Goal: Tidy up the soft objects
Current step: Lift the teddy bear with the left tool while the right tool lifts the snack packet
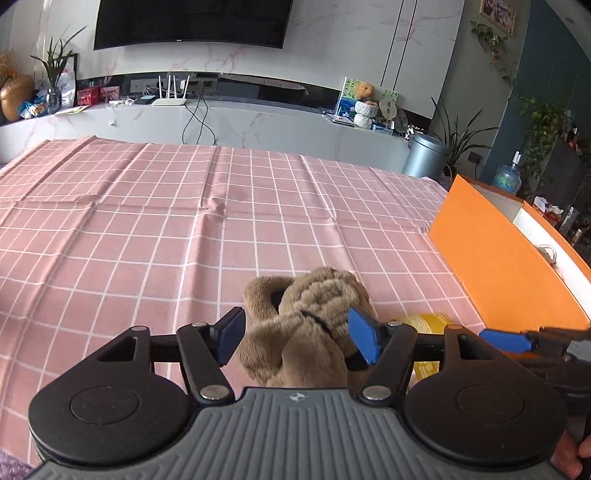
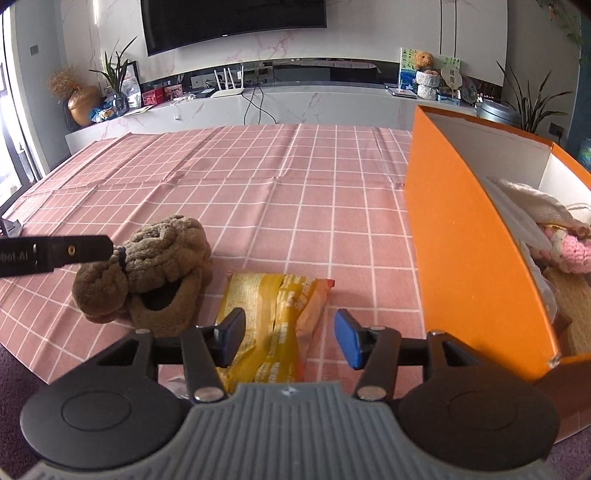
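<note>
left tongs [image 1: 297,338] open around brown plush [image 1: 310,317], right tongs [image 2: 291,341] open over yellow packet [image 2: 273,317]

A wall-mounted television [image 2: 236,22] hangs above a marble console [image 2: 295,103] bearing a router [image 1: 168,101].

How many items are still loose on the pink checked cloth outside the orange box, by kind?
Brown plush toy: 1, between the left gripper's open fingers.
Yellow snack packet: 1, in front of the open right gripper.
Total: 2. The orange box already holds soft items, not counted.
</note>
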`<act>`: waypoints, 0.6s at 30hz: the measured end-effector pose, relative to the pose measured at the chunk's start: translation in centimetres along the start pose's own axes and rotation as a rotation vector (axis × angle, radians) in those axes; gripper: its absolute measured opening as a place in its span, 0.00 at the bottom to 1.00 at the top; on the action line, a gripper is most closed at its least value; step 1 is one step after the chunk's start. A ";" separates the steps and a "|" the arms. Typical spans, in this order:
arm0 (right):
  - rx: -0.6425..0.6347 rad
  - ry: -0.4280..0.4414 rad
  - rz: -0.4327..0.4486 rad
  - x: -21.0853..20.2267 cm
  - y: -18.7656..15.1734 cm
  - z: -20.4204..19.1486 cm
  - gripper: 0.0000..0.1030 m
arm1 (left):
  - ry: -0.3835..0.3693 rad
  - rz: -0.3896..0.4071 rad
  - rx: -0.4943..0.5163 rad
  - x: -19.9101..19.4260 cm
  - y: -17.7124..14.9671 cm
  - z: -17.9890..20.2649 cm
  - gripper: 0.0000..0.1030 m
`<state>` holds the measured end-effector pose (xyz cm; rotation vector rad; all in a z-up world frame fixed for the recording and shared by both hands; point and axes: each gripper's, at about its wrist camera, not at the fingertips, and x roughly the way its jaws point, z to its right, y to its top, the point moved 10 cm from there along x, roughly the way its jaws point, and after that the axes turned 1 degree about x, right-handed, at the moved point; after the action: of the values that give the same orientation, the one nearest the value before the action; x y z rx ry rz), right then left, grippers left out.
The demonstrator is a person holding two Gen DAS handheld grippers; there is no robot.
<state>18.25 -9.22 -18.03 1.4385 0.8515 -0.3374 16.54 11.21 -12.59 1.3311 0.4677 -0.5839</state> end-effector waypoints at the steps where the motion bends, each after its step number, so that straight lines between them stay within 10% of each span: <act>1: 0.003 0.001 -0.003 0.1 0.0 0.0 0.52 | -0.019 -0.016 -0.001 0.5 0.0 0.0 0.73; 18: 0.063 0.007 -0.060 1.8 -0.6 0.9 0.67 | -0.105 -0.201 -0.152 5.2 -2.2 -1.8 0.84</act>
<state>19.37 -9.62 -19.76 1.4753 0.8983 -0.4080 19.17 11.98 -17.89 1.1103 0.5526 -0.7660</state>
